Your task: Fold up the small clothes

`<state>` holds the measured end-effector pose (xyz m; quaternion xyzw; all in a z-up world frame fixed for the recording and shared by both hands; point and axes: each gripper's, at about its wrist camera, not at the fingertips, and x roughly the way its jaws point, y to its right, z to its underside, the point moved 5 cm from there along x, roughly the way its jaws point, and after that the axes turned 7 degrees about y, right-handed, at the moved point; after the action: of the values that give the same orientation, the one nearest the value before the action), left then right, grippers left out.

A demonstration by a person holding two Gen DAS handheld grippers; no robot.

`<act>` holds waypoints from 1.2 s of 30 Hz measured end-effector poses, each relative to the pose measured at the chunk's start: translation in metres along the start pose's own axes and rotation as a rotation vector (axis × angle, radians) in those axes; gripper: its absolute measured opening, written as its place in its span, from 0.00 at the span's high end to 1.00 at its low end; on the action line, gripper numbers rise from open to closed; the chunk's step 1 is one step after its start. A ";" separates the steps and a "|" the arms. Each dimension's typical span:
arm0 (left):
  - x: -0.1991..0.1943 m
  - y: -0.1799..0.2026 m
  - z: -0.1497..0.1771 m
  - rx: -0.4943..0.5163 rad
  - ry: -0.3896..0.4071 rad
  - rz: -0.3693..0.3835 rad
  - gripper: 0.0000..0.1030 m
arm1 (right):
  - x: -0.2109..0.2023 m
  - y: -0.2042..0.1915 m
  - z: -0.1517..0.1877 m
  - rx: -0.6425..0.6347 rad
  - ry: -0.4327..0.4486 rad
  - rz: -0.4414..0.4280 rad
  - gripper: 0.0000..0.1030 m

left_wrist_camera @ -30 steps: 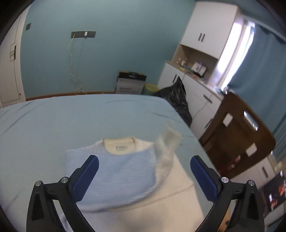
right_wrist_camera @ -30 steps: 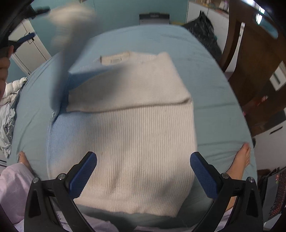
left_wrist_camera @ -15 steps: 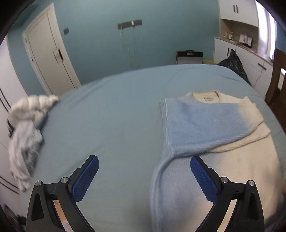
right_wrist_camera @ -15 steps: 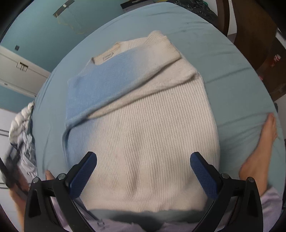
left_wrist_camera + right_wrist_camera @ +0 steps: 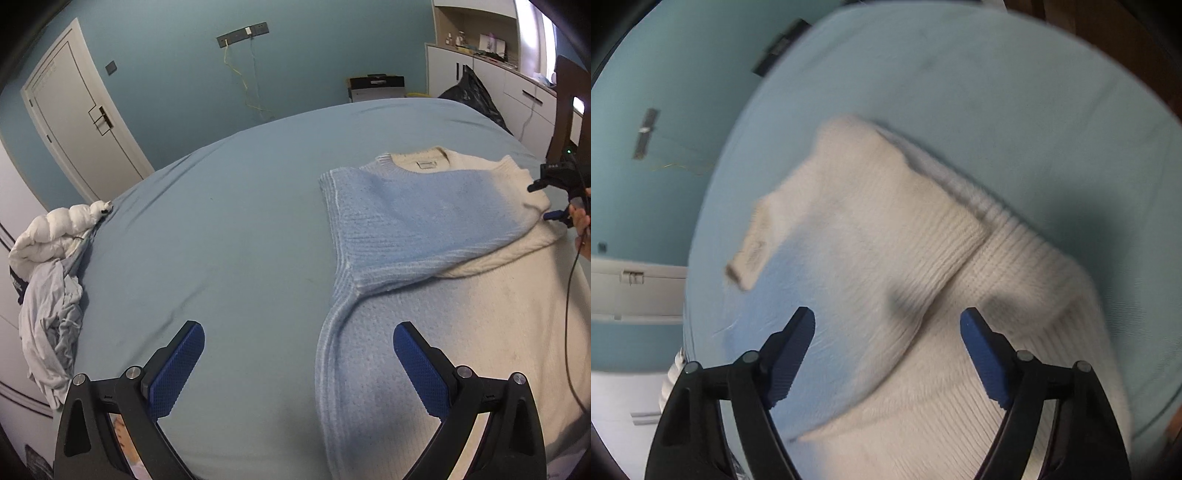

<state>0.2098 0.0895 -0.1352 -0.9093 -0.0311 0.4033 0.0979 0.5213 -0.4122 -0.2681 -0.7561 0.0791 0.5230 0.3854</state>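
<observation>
A sweater (image 5: pixel 424 266) lies flat on the bed (image 5: pixel 221 240), its sleeve (image 5: pixel 424 218) folded across the chest. A clothes heap (image 5: pixel 51 280) sits at the bed's left edge. Behind the bed stands a box (image 5: pixel 376 86); right of it, a bag (image 5: pixel 471 94) before cabinets (image 5: pixel 517 88).

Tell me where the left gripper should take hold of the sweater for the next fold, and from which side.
Probably the sweater's blue side edge, between the left gripper's open jaws. Come down from above, one pad on each side of the ribbed edge: it lies flat on the bed, bare sheet beside it.
</observation>
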 end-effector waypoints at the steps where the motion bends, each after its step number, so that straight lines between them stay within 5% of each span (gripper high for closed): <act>1: 0.001 0.000 0.000 -0.003 -0.003 -0.003 0.00 | 0.007 -0.002 0.000 -0.006 -0.010 -0.009 0.32; 4: 0.007 0.001 0.002 -0.002 -0.024 -0.004 0.00 | 0.022 -0.008 -0.001 -0.086 0.022 0.027 0.40; 8: 0.010 0.001 0.003 -0.022 -0.048 -0.004 0.00 | 0.029 -0.002 -0.002 -0.183 0.099 0.119 0.91; 9: 0.011 0.000 0.004 -0.029 -0.055 -0.003 0.00 | 0.025 -0.002 -0.003 -0.193 0.120 0.098 0.95; 18: 0.008 0.001 0.005 -0.039 -0.063 0.012 0.00 | -0.082 -0.075 0.005 -0.443 0.336 -0.069 0.96; 22: 0.011 0.002 0.008 -0.047 -0.087 0.027 0.00 | -0.114 -0.083 0.008 -0.490 0.335 -0.112 0.96; 24: 0.012 0.002 0.011 -0.051 -0.101 0.034 0.00 | -0.106 -0.065 0.011 -0.479 0.265 -0.096 0.86; 27: 0.012 0.001 0.010 -0.059 -0.104 0.034 0.00 | -0.072 -0.027 0.014 -0.407 0.142 0.022 0.29; 32: 0.009 0.002 0.008 -0.064 -0.097 0.039 0.00 | -0.083 0.046 -0.019 -0.100 0.196 0.088 0.28; 36: 0.011 0.006 0.009 -0.051 -0.098 0.034 0.00 | -0.095 0.032 -0.030 -0.041 0.215 0.020 0.28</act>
<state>0.2103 0.0862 -0.1506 -0.8910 -0.0307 0.4482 0.0663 0.4846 -0.4808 -0.1989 -0.8147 0.1169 0.4441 0.3542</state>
